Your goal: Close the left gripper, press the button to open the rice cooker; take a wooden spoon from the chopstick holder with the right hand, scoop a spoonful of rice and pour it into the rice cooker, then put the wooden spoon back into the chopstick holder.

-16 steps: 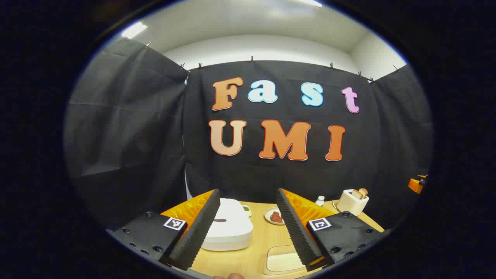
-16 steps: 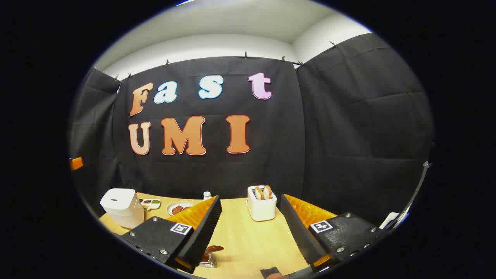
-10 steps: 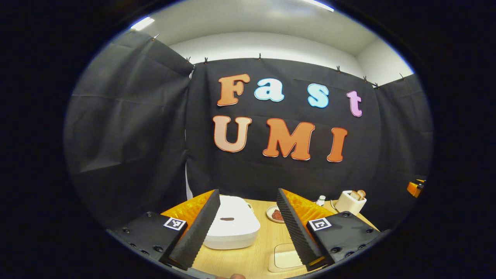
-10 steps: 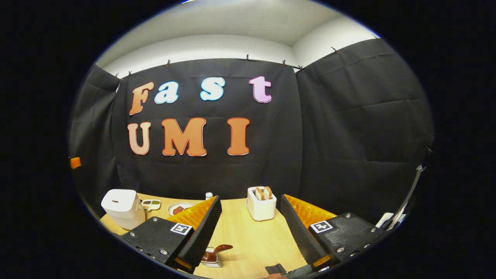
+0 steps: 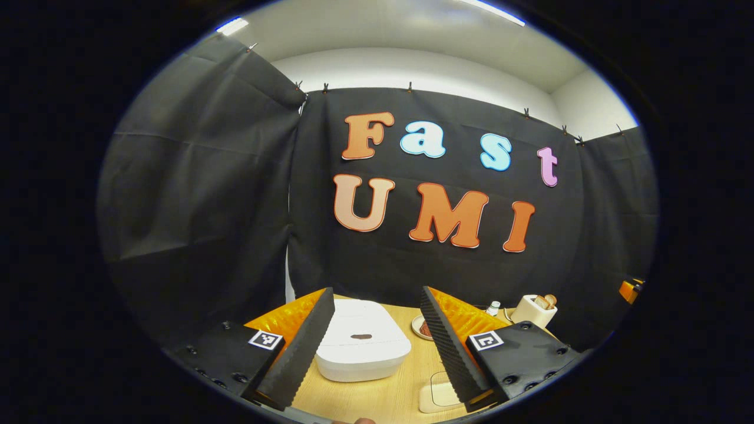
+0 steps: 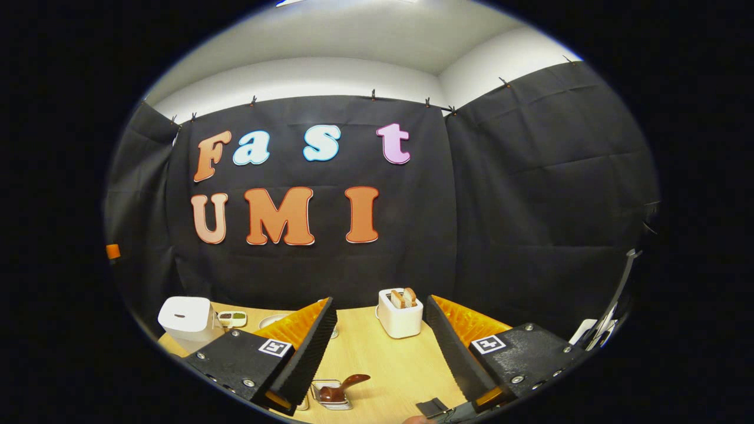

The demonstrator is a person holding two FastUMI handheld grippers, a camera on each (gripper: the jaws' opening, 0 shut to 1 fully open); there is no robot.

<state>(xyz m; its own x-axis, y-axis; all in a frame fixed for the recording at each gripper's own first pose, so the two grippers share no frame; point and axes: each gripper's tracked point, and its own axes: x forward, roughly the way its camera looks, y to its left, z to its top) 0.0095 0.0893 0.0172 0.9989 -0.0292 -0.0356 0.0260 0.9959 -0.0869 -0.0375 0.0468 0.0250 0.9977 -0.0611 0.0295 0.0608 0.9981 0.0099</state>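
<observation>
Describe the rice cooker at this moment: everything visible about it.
The rice cooker is a white, boxy appliance with rounded corners and a smooth, plastic-looking shell. Its lid is down, with a small dark oval mark on top. It stands upright on the wooden table, seen between the open fingers of the left gripper, which is not touching it. In the right gripper view it stands at the table's far left.

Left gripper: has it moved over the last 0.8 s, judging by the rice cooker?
Yes. The left gripper has swung left: the closed rice cooker, fixed on the table, has slid rightward between its open fingers.
</observation>
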